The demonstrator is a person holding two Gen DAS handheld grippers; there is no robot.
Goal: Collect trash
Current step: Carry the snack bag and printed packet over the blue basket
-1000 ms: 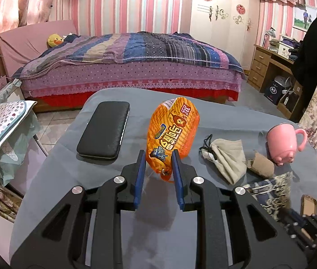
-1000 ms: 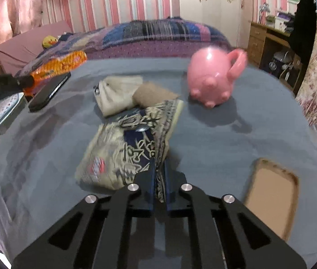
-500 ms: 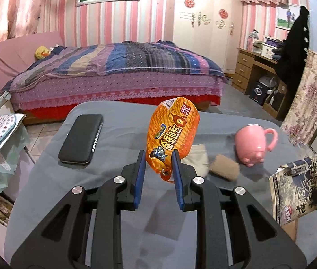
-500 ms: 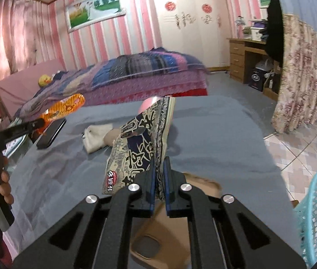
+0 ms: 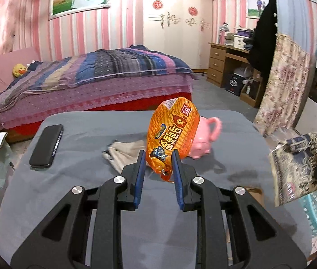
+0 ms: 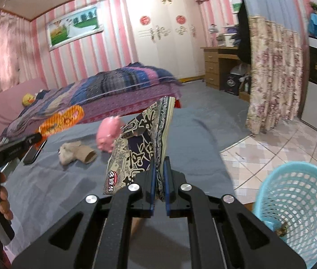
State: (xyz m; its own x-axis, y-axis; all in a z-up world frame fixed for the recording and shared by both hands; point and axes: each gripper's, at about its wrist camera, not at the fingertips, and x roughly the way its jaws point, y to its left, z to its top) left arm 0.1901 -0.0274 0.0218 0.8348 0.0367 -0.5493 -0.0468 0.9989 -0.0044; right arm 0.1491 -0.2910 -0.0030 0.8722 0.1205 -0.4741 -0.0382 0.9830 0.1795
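Both wrappers had risen off the tabletop toward the basket: left gripper fingers pinched the orange packet, right gripper fingers clamped the patterned packet.

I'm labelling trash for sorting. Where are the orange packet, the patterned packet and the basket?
orange packet [image 5: 171, 132]: left wrist view, middle of its printed front.
patterned packet [image 6: 140, 154]: right wrist view, middle of its printed face.
basket [image 6: 297, 192]: right wrist view, inner mesh wall.
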